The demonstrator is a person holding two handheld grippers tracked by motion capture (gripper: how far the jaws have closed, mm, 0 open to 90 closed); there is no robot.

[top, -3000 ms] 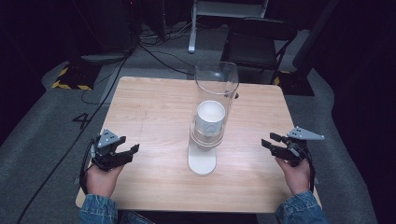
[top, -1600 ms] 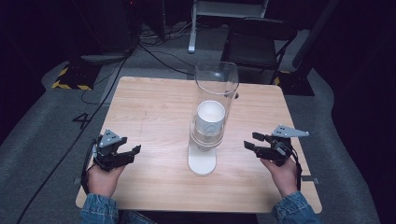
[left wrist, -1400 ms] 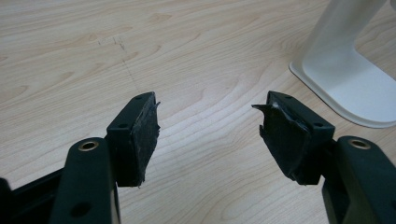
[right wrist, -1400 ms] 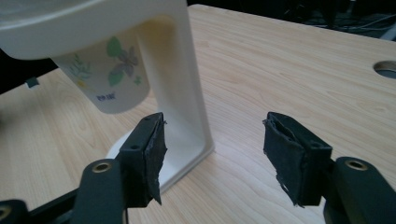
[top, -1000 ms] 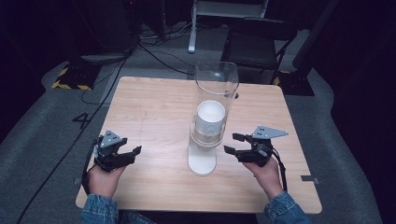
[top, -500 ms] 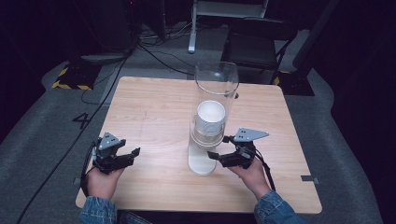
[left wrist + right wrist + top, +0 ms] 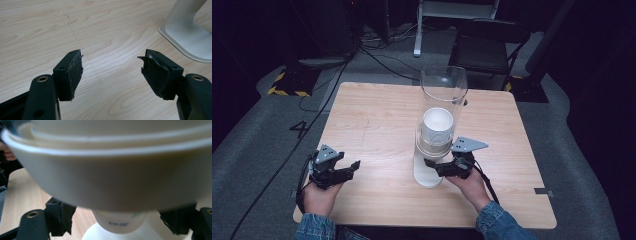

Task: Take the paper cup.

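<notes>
Now R hand-held gripper point(image 7: 435, 165) open at cup dispenser point(image 7: 430, 172) base; L hand-held gripper point(image 7: 352, 166) open, bare table point(image 7: 377, 115) ahead.

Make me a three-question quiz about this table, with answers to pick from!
1. Where is the cup dispenser?
A. middle of the table
B. on the floor
C. far left corner

2. What colour is the dispenser's base?
A. red
B. white
C. green

3. What is the left hand-held gripper doing?
A. squeezing a cup
B. holding a spoon
C. open, holding nothing

Answers: 1 A, the high view shows it standing mid-table. 2 B, the base looks white in the left gripper view. 3 C, only bare wood shows between its jaws.
</notes>
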